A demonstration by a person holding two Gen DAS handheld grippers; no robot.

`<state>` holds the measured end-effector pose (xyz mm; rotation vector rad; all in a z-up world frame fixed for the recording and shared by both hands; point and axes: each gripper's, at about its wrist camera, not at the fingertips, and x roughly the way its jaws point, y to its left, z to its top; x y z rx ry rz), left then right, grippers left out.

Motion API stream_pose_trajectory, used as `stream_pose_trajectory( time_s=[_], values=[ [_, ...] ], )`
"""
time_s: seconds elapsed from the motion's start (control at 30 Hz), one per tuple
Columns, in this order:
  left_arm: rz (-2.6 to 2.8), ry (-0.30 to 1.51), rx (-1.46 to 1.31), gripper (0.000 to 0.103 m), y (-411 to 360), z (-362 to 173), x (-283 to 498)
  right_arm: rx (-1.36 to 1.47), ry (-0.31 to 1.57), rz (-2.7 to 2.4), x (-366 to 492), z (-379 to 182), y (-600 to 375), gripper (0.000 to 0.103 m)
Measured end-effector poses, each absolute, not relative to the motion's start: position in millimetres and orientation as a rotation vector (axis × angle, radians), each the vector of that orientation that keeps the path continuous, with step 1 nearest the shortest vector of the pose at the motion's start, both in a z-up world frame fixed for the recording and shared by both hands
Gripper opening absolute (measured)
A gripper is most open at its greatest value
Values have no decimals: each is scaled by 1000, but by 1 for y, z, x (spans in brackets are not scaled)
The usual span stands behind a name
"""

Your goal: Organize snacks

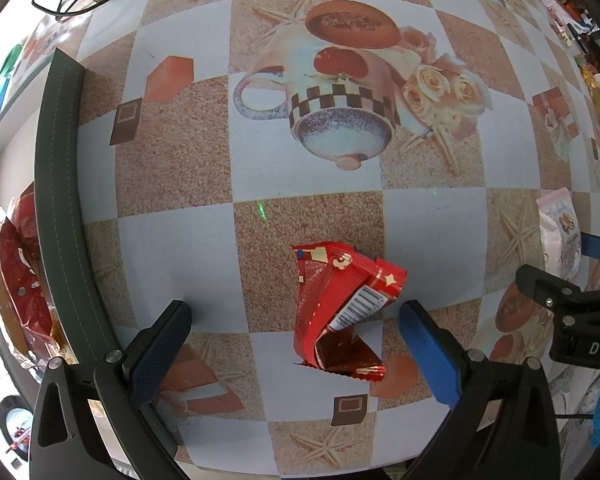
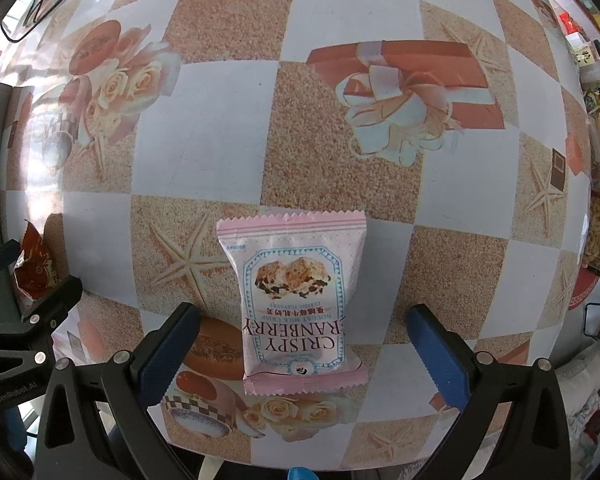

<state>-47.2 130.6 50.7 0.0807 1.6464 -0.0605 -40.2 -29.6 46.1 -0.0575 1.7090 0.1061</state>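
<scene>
Left gripper: jaws spread wide, holding nothing; its two blue pads sit at the lower left and lower right of the left wrist view, above the tablecloth.
Red wrapper: crumpled and folded, lying on the tablecloth in the lower middle of the left wrist view, between the pads and nearer the right pad, touching neither; a barcode panel faces up. In the right wrist view it shows at the left edge, partly hidden behind the other tool's frame.
Right gripper: jaws spread wide, holding nothing; pads at lower left and lower right of the right wrist view. In the left wrist view its black frame enters from the right edge.
Pink packet: flat on the tablecloth, centre to lower centre of the right wrist view, between the pads with a gap on each side; the printed words "CRISPY" and "RANBERRY" read upside down, with a biscuit picture above them. In the left wrist view it sits at the right edge.
Green box: a dark green stitched wall curving down the left side of the left wrist view.
Red bags: shiny red packaging behind that wall, at the far left edge; whether it lies inside the box I cannot tell.
Tablecloth: checked sand and white squares, printed with starfish, roses, cups and gift boxes.
</scene>
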Motion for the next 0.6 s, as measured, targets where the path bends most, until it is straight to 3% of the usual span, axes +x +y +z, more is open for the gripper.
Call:
stream_pose_trajectory(
  time_s=[0.6],
  values=[
    [-62,1637,82,103,131,51,-47,-70,1696,118,-40,47,-30,103]
  ],
)
